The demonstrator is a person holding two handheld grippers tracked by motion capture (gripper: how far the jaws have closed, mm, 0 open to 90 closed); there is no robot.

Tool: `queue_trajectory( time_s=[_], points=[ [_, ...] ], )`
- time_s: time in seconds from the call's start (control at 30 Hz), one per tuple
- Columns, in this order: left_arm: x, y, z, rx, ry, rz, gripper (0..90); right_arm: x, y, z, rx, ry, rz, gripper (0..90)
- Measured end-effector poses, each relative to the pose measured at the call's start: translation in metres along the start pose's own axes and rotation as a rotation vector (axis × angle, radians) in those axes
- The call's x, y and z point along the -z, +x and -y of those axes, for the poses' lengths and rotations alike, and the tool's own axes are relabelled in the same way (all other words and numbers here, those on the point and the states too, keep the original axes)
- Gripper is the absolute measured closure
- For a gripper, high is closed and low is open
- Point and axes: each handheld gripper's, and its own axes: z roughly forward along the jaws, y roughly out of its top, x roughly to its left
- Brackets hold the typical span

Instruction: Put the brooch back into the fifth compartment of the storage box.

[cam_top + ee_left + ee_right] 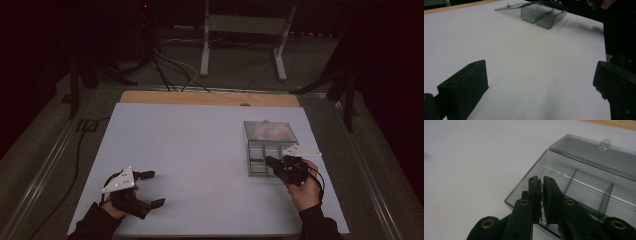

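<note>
Smoke-grey clear plastic is what matters most on this table: a shallow rectangular compartment box (pixel 263 155) with inner dividers is sitting at the centre right of the high view, its hinged lid (pixel 270 131) folded flat open toward the top of the frame. On the white tabletop (pixel 200 150) it is lying well apart from the left gripper (pixel 142 192) at the lower left, and just beside the right gripper (pixel 270 162), so the right hand (pixel 306 192) is plainly the nearer one.

In the high view the right gripper is pointing toward the left of the frame, with its tips hanging at the box's lower right edge. In the right gripper view the black jaws are pressed together with nothing visibly between them, and the box (pixel 584 187) is stretching up and to the right beyond the tips; its long axis is running diagonally from lower left to upper right there, with the lid (pixel 594 157) lying past the far wall. Whether the tips are touching the near wall I cannot tell. Judging from this, the coming move is turning on that near rim and the compartment directly ahead of the tips.

The left gripper's jaws are standing wide apart over bare table in the left gripper view, holding nothing, with the box (pixel 544 15) far off at the upper middle of that frame.

No brand, label or readable writing is showing on the box, the lid or either gripper.
</note>
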Motion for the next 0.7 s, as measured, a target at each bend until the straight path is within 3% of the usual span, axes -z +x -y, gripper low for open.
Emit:
queue_trajectory(
  time_s=[0.7],
  points=[
    [0.000, 0.000, 0.000, -0.001, -0.002, 0.002, 1.2, -0.004, -0.026, 0.011, -0.067, 0.058, 0.041, 85.2]
  ],
)
